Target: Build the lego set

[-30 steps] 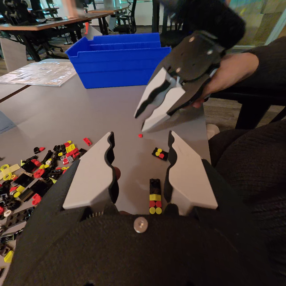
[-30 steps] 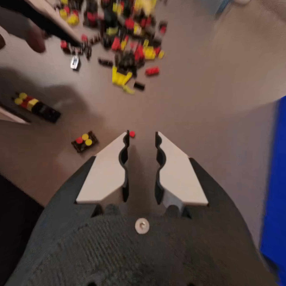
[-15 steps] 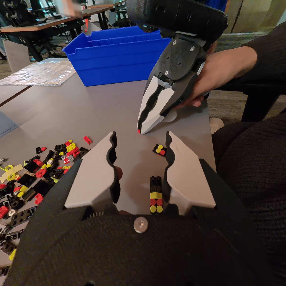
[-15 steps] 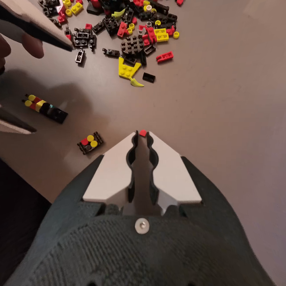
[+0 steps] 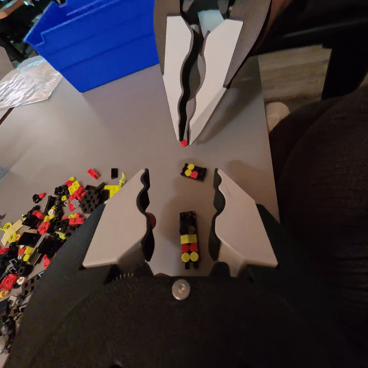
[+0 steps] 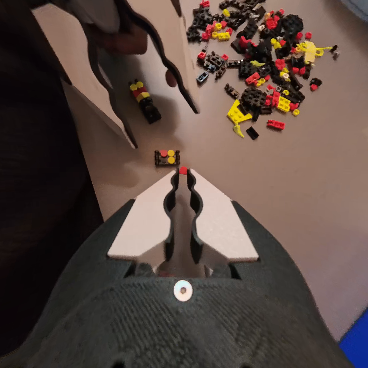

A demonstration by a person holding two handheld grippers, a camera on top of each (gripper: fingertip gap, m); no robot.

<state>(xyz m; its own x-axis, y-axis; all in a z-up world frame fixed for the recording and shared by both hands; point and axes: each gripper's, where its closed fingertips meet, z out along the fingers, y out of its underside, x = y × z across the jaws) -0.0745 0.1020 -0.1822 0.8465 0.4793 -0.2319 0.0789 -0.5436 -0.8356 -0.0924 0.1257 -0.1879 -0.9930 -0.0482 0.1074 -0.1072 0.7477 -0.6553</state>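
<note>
My right gripper [image 6: 182, 170] is shut on a small red round stud [image 6: 183, 170], held at its fingertips just behind a small black plate with one red and two yellow studs [image 6: 167, 157]. In the left wrist view the right gripper [image 5: 184, 140] points down with the red stud [image 5: 183, 143] at its tip, beyond the small plate [image 5: 193, 172]. My left gripper [image 5: 180, 173] is open and empty, its fingers on either side of a long black assembly with yellow and red parts [image 5: 188, 239], which also shows in the right wrist view [image 6: 144, 101].
A pile of loose black, red and yellow pieces [image 5: 49, 215] lies at the left of the grey table [image 5: 99, 129]; it shows in the right wrist view [image 6: 262, 59] too. A blue bin [image 5: 89, 43] stands at the back. The table's right edge is close, with a person's dark clothing beyond it. The tips of one gripper are about 4 cm away from the tips of the other.
My right gripper closed on the red stud, lifted it and carried it toward the small black plate. My left gripper stayed open over the long assembly.
</note>
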